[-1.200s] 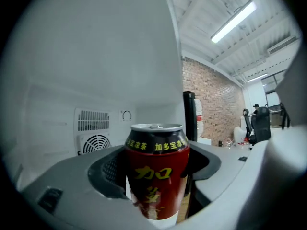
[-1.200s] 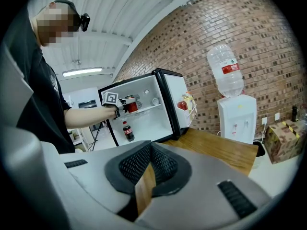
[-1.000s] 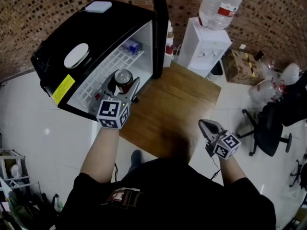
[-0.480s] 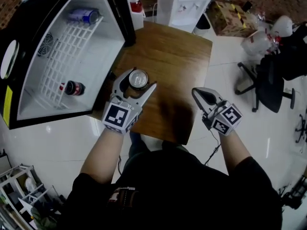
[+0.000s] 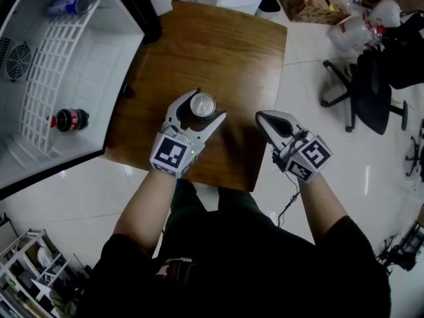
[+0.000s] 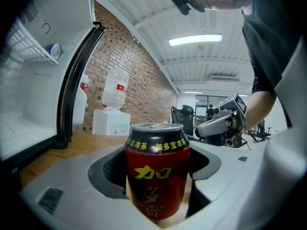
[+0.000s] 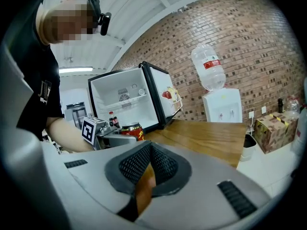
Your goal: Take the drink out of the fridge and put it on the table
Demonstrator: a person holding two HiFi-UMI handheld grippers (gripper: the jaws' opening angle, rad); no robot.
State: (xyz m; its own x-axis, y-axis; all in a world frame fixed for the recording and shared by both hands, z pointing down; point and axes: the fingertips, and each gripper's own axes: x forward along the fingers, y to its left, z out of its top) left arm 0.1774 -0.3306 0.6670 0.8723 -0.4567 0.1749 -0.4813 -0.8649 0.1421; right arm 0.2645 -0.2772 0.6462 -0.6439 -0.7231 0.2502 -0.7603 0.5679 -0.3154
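Note:
A red drink can (image 5: 201, 107) with yellow characters (image 6: 157, 175) stands upright between the jaws of my left gripper (image 5: 197, 110), which is shut on it above the near part of the wooden table (image 5: 218, 52). The can also shows small in the right gripper view (image 7: 132, 129). My right gripper (image 5: 266, 118) hovers at the table's near right corner, its jaws together with nothing in them (image 7: 146, 174). The fridge (image 5: 73, 91) stands open at the left, its door (image 6: 76, 75) swung back.
Inside the fridge lie a dark cola bottle (image 5: 68, 119) and a blue can (image 5: 69, 3) on the wire shelf. A water dispenser (image 7: 218, 92) stands behind the table, a cardboard box (image 7: 273, 126) and office chairs (image 5: 361, 78) to the right.
My left gripper has carried the can from the fridge's mouth out over the table and nearer to me. The right gripper stayed near the table's right corner, still shut.

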